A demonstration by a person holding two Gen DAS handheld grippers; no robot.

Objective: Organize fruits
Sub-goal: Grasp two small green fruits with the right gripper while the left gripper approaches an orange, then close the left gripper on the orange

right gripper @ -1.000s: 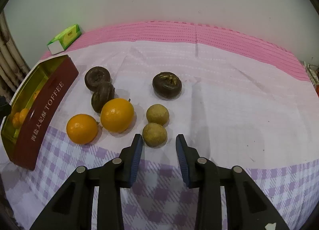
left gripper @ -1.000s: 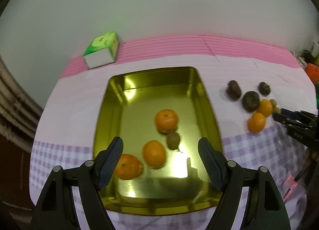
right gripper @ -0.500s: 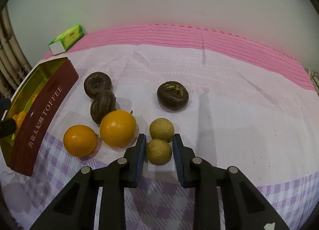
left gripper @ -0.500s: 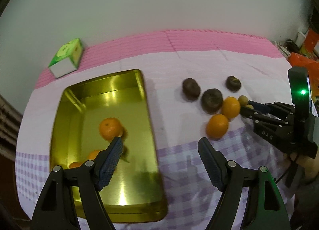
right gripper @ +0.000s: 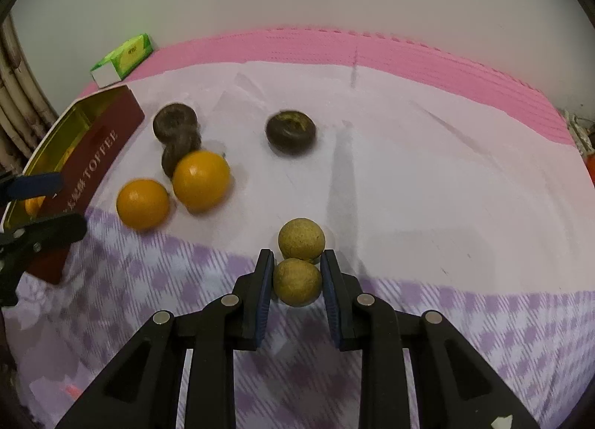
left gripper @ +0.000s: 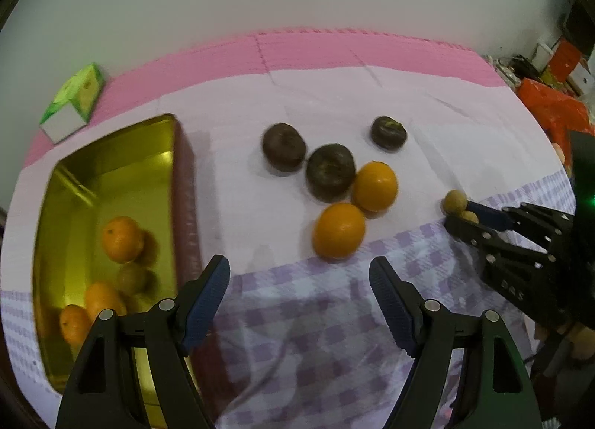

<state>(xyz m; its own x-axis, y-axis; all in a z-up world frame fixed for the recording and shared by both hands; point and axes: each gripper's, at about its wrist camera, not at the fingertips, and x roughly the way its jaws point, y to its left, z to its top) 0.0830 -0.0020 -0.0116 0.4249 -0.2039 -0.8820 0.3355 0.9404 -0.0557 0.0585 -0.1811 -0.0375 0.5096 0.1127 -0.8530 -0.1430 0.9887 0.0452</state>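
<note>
My right gripper (right gripper: 296,273) is shut on a small tan round fruit (right gripper: 296,281) on the cloth, with a second tan fruit (right gripper: 301,238) just beyond it. Two oranges (right gripper: 142,203) (right gripper: 200,180) and three dark brown fruits (right gripper: 290,132) lie further left. My left gripper (left gripper: 299,293) is open and empty, above the cloth just short of the nearer orange (left gripper: 338,230). The gold tin (left gripper: 111,183) to its left holds several oranges (left gripper: 122,238) and a small brown fruit (left gripper: 132,277). The right gripper (left gripper: 466,215) also shows in the left wrist view.
A green and white box (left gripper: 72,102) lies at the back left on the pink mat (right gripper: 372,53). The tin's red side reads TOFFEE (right gripper: 93,165). Orange clutter (left gripper: 550,102) sits beyond the table's right edge. A wall stands behind.
My left gripper has swung right, from above the tin to in front of the loose oranges. My right gripper has moved forward and closed on the near tan fruit.
</note>
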